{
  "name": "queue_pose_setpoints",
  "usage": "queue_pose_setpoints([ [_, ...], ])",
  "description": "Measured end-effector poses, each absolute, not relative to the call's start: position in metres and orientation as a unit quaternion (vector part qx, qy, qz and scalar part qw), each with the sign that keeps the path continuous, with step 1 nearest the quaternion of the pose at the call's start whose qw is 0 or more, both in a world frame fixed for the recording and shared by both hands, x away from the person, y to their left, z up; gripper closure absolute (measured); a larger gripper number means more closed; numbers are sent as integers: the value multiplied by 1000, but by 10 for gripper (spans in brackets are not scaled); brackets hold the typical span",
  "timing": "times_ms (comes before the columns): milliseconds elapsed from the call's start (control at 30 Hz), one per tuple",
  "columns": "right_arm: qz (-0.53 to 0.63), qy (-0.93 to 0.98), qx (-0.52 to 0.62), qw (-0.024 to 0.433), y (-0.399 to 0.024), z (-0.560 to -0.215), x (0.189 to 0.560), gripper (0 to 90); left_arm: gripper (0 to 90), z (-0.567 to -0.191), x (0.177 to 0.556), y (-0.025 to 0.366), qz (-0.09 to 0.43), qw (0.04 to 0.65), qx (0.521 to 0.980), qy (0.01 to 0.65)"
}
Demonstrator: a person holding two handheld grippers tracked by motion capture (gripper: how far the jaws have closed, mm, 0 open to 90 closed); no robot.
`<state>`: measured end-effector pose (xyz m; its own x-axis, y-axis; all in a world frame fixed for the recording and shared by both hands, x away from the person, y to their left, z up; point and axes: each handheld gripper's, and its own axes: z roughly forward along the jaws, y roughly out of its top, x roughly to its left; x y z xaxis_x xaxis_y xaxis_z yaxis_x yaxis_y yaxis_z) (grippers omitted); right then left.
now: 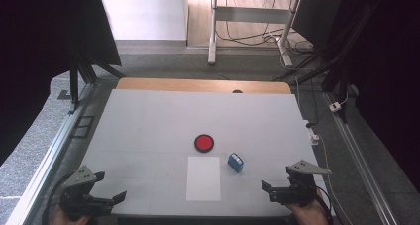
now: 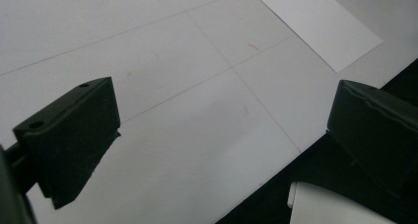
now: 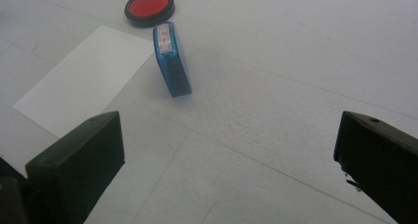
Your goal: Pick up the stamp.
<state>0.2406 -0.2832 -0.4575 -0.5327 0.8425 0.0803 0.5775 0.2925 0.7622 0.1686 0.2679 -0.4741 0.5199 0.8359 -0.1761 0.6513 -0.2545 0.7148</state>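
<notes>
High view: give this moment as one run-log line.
left gripper open, empty | right gripper open, empty | stamp right of paper | ink pad behind paper

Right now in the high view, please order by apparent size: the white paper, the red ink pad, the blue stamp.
1. White paper, clearly largest.
2. Red ink pad.
3. Blue stamp, slightly smaller than the pad.

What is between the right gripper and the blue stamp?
Nothing: in the right gripper view, bare table lies between the open right gripper and the blue stamp.
</notes>
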Motion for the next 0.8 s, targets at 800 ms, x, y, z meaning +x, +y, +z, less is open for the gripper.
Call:
queue_pose_setpoints([
  [800,364,811,429,161,-276,-459,242,0,0,-476,171,265,106,372,796,466],
])
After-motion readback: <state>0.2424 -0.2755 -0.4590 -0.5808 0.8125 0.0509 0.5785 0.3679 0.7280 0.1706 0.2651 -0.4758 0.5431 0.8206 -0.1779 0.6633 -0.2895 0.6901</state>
